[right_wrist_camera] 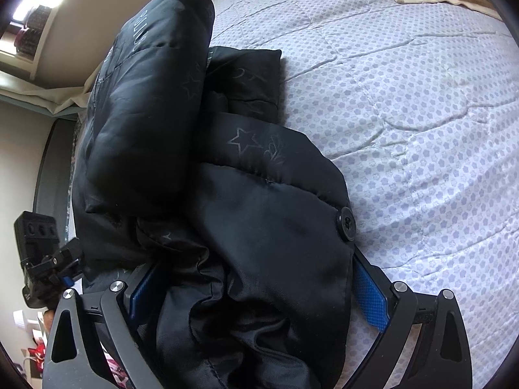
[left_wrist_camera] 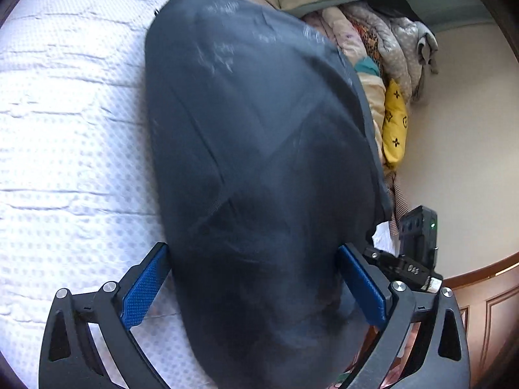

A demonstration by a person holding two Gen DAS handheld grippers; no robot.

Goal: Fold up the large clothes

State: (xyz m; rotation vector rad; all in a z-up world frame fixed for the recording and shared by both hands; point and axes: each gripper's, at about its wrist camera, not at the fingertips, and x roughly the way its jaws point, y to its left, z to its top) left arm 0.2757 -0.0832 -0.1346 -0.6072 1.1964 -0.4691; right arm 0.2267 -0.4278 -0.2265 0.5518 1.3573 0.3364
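Here, the black padded jacket point(right_wrist_camera: 227, 210) lies at the bed point(right_wrist_camera: 421, 129) edge, between both grippers' spread jaws: left gripper point(left_wrist_camera: 253, 269), right gripper point(right_wrist_camera: 249, 278).

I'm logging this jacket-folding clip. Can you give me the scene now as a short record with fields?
garment: black padded jacket, star pattern, partly folded
sleeve: folded across the body
button: near the jacket's edge
surface: bed with dotted white cover
right gripper: wide open, jacket between fingers
left gripper: open, astride dark fabric
beside bed: pile of bedding
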